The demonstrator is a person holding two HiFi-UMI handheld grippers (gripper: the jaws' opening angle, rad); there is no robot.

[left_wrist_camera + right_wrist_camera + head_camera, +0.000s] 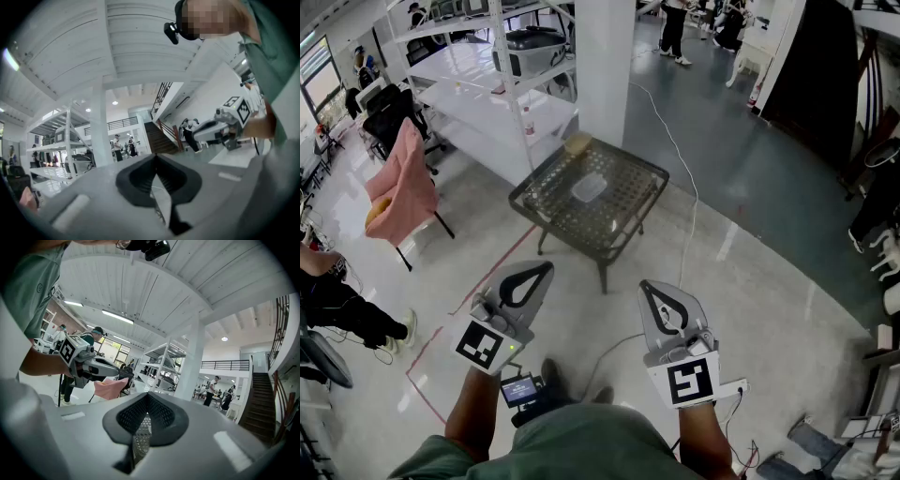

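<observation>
Tub (589,188), clear, on mesh table (623,223)

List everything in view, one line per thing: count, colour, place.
mesh table: one, dark metal, on the floor ahead of both grippers
container: one, clear, on the table's middle
tan object: one, at the table's far corner, too small to identify
pillar: one, white, behind the table
shelving rack: one, white, far left
cloth: one, pink, draped over a chair at left
cable: one, white, on the floor right of the table
tape line: one, red, on the floor left of the table
left gripper: one, grey, jaws together, empty
right gripper: one, grey, jaws together, empty
</observation>
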